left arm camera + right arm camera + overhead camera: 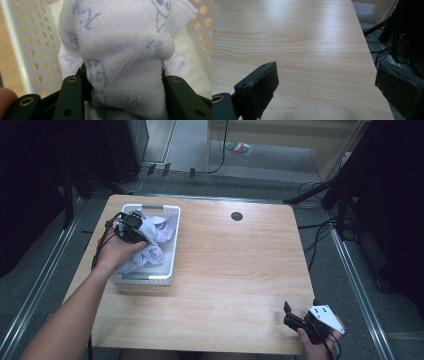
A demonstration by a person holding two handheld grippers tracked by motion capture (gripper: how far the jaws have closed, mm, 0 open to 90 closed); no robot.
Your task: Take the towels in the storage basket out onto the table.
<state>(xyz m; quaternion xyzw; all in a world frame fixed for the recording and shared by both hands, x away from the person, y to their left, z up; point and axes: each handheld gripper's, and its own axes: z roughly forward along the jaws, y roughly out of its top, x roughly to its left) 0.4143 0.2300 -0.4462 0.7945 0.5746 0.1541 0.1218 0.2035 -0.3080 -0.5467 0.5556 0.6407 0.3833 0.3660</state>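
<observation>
A white perforated basket (pixel 172 251) stands on the left of the wooden table (pixel 235 270) and holds pale lilac-white towels (pixel 155 245) with blue print. My left gripper (pixel 142 231) reaches into the basket and is shut on a towel (pixel 125 50), which bulges up between the two black jaws in the left gripper view. My right gripper (pixel 290 315) rests near the table's front right corner, open, with bare wood (pixel 312 50) between its jaws (pixel 327 85).
A small dark round grommet (pixel 237 216) sits in the tabletop near the far edge. Cables and stand legs (pixel 320 195) lie on the floor beyond the right and far edges. The table's right edge (pixel 367 50) runs close to my right gripper.
</observation>
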